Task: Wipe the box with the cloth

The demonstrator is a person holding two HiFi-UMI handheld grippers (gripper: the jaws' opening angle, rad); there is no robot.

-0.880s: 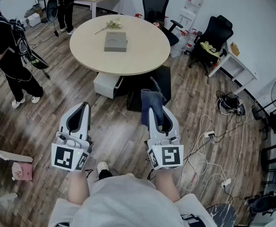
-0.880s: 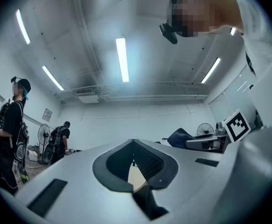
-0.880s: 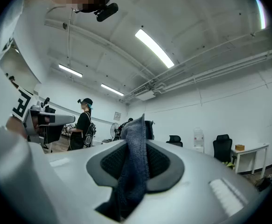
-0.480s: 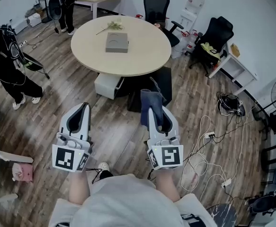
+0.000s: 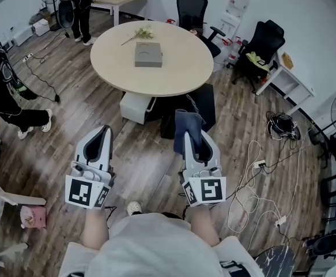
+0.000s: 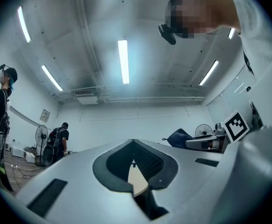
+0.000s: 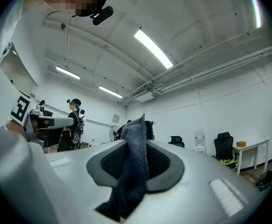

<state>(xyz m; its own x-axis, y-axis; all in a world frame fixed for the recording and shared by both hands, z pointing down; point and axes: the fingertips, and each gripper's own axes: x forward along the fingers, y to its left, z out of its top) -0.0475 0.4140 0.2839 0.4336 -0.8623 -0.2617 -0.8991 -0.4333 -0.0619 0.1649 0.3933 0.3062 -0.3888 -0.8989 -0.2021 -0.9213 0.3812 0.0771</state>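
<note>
A grey square box lies on the round beige table far ahead in the head view. My right gripper is shut on a dark blue cloth that sticks out past its tips and hangs between the jaws. My left gripper is held beside it, jaws closed together with nothing between them. Both grippers are held over the wooden floor, well short of the table.
A sprig of flowers lies on the table beyond the box. A white drawer unit stands under the table, office chairs behind it. Cables trail on the floor at right. People stand at left and back.
The view has shifted slightly toward the table; the person at left has moved further left. Both grippers keep the same pose, the cloth still held.
</note>
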